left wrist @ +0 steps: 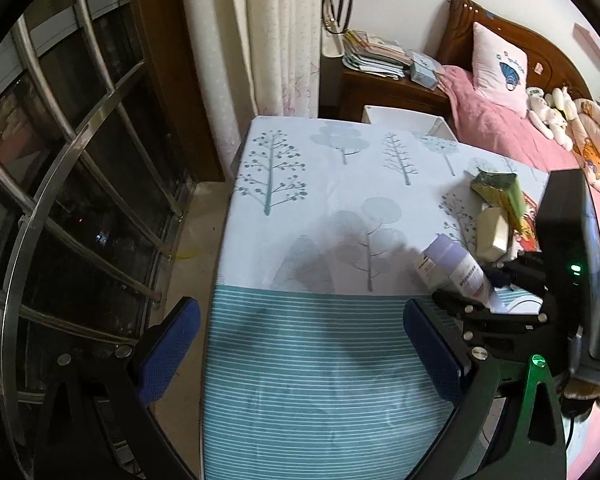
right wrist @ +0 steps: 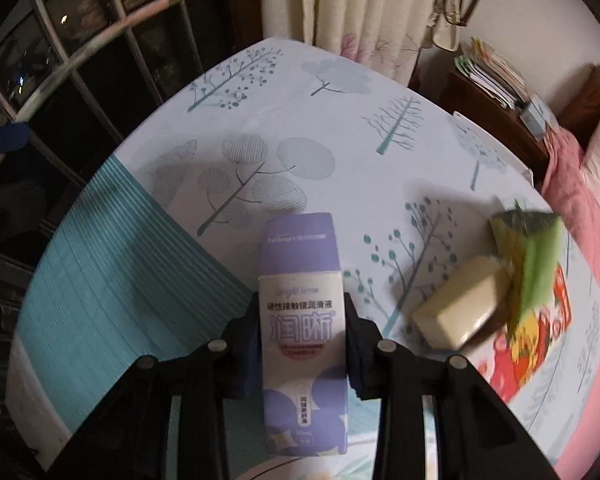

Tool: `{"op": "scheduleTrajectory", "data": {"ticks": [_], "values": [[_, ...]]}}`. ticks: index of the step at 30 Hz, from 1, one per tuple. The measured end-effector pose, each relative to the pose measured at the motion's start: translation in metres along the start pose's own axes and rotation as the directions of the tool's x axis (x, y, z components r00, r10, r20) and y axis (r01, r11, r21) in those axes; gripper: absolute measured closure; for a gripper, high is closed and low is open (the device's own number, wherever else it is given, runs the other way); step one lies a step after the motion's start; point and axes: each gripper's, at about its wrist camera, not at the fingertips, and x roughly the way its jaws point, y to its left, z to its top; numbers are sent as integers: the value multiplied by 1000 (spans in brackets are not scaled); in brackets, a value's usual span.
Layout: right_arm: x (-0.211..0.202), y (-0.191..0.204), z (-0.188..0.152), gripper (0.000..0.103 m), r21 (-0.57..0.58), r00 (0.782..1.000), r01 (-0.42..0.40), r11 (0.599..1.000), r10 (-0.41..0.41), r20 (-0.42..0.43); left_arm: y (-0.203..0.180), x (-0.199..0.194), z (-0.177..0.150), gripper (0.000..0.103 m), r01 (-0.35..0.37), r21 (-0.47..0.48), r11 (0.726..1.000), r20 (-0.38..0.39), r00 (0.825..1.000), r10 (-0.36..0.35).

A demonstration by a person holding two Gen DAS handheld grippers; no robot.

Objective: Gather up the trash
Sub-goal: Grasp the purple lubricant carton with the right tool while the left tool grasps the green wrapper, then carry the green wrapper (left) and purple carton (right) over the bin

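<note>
Right wrist view: we see our right gripper [right wrist: 302,340] with its jaws closed against both sides of the purple-and-white carton [right wrist: 302,320], above the tree-print tablecloth [right wrist: 260,120].
Other trash: cream box [right wrist: 460,308] and green packet [right wrist: 532,256] lie touching, right of the carton.
Left gripper [left wrist: 300,352]: jaws wide apart, nothing between them.

Before you the cloth-covered counter [right wrist: 112,248] is white, printed with teal and grey line-drawn trees, and one end is a teal band of thin white stripes. You see a tall purple-and-white carton [right wrist: 303,320] with purple lettering and dark purple rounded shapes low down. Beside it lie a plain cream rectangular box [right wrist: 458,310], a green-and-yellow crumpled packet [right wrist: 530,256] and a red-and-yellow printed wrapper [right wrist: 540,336]. The bed [left wrist: 496,128] is pink; your left gripper's pads [left wrist: 168,348] are blue.
</note>
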Motion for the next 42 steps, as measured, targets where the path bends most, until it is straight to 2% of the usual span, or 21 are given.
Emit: {"op": "scheduleTrajectory", "data": {"ticks": [4,11,19,26,29,31,33,36,38,40,42], "values": [[-29,-5,-16,69,89,998,-30,996,25,59,-17,-6,2,3,33,36,999,8,999,-33],[-77,-42,-55,69,290,990,-21,957,-20,137,-66,-14,18,3,91,135,987,33,995,-96],[-110,-110,-96,69,559,967,22,829,-160,198,-138,-3,60,3,189,233,954,18,980,-199],[-104,-148,-123,69,705,957,-9,709,-199,212,-196,49,94,4,307,249,919,-102,952,-290],[-97,-161,-134,69,749,958,-34,662,-191,213,-215,77,100,17,322,264,909,-166,944,-286],[-91,-168,-140,69,776,960,-47,629,-187,209,-225,93,101,29,327,273,905,-206,939,-277],[-88,-170,-145,69,793,958,-63,605,-187,219,-232,108,100,33,330,290,898,-243,933,-265],[-85,-169,-152,69,807,957,-82,585,-180,227,-242,126,97,43,345,303,888,-301,919,-254],[-82,-168,-156,69,810,959,-86,580,-173,226,-244,130,97,48,380,290,879,-309,906,-289],[-81,-166,-160,69,813,961,-88,575,-167,223,-247,131,100,62,409,278,869,-325,891,-316],[-83,-163,-163,69,814,960,-96,573,-162,227,-248,131,103,70,430,256,866,-341,878,-335]]}}
